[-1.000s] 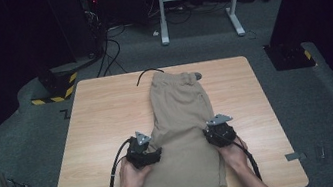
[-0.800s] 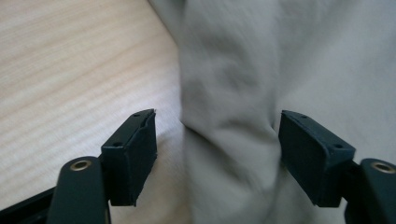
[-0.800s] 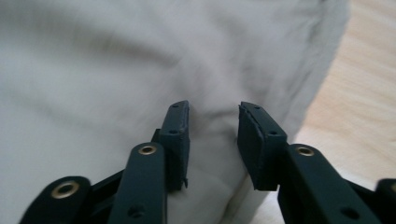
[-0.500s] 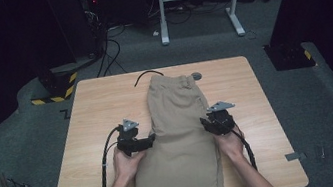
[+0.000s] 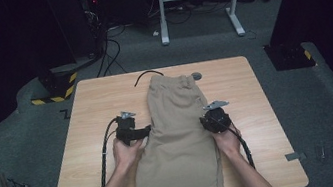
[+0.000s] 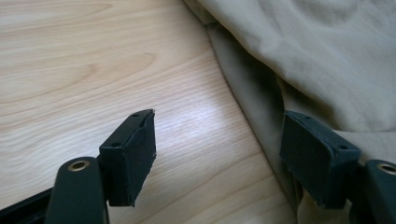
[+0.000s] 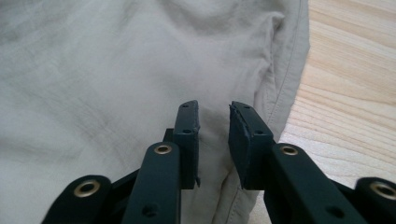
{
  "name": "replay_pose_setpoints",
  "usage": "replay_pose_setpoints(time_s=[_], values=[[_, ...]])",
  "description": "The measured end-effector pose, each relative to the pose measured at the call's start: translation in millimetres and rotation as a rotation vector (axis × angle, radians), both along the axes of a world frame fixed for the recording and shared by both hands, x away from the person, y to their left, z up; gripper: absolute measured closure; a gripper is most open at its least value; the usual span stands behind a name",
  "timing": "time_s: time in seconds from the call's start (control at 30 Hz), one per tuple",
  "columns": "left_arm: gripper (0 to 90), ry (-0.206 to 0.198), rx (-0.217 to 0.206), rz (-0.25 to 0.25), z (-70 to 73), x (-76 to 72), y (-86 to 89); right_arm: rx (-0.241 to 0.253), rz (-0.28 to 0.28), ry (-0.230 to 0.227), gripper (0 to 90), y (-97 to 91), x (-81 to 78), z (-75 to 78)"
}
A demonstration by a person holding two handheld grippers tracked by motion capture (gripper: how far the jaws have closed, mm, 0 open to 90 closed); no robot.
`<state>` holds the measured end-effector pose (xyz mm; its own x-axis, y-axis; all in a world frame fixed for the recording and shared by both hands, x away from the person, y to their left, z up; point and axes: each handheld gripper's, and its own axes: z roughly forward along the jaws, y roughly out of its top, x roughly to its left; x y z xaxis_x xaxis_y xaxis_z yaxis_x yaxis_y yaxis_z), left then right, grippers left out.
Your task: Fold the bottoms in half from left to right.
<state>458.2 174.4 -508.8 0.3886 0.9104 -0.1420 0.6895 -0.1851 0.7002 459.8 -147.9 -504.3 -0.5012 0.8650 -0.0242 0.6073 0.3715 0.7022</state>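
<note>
High view centre: folded khaki shorts lie lengthwise on the worktop, flat for folding. Left hand-held gripper gapes at their left edge, holding nothing; right hand-held gripper, jaws just narrowing, still pinches no cloth at their right edge.

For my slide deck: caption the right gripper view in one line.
Right gripper, jaws narrowly apart with nothing between them, poised over folded khaki shorts near their seamed edge on the wooden table.

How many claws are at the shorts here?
2: the left claw at the left edge of the khaki shorts, jaws wide; the right claw at their right edge, jaws narrowly apart.
</note>
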Motion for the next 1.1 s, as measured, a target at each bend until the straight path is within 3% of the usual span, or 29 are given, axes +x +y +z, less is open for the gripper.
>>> replay_pose_setpoints(time_s=[0.23, 0.33, 0.37, 0.47, 0.53, 0.63, 0.73, 0.9, 0.97, 1.03, 1.1], values=[[26.0, -0.022, 0.013, -0.016, -2.8, 9.7, -12.1, -0.006, 0.004, 0.019, 79.8, 1.8, 1.5, -4.1], [25.9, -0.004, 0.025, -0.014, -9.1, 12.2, -12.7, -0.008, -0.001, 0.021, 80.9, 1.2, 2.2, -4.9], [25.6, -0.014, 0.044, -0.013, -9.6, 11.7, -13.5, -0.012, -0.006, 0.017, 79.9, 0.7, 2.2, -4.6], [26.5, -0.025, 0.088, -0.020, -9.9, 10.6, -16.2, -0.012, -0.053, -0.027, 66.1, -1.8, 1.4, -1.9], [27.3, -0.039, 0.132, -0.024, -10.6, 9.5, -18.8, -0.010, -0.068, -0.023, 64.4, -3.3, 2.9, -1.7], [27.1, -0.036, 0.134, -0.021, -10.3, 9.7, -18.7, -0.025, -0.052, 0.017, 74.8, -2.9, 5.4, -6.8], [28.9, -0.028, 0.136, -0.018, -9.3, 8.8, -17.6, -0.049, -0.029, 0.009, 88.5, -2.5, 5.1, -6.5], [33.1, -0.015, 0.159, -0.023, -6.5, 3.6, -11.1, -0.040, -0.020, 0.000, 90.0, -11.6, 2.8, -1.4], [34.7, -0.013, 0.172, -0.017, -6.1, -0.5, -5.6, -0.066, -0.026, -0.014, 90.0, -13.3, 2.2, -1.1], [36.7, -0.018, 0.190, 0.001, -5.4, -5.0, 2.4, -0.070, -0.034, -0.003, 90.0, -17.5, 3.2, -2.3], [36.8, 0.006, 0.183, 0.013, -4.2, -7.0, 11.5, -0.066, -0.039, 0.009, 89.1, -20.5, 3.5, -4.0]])
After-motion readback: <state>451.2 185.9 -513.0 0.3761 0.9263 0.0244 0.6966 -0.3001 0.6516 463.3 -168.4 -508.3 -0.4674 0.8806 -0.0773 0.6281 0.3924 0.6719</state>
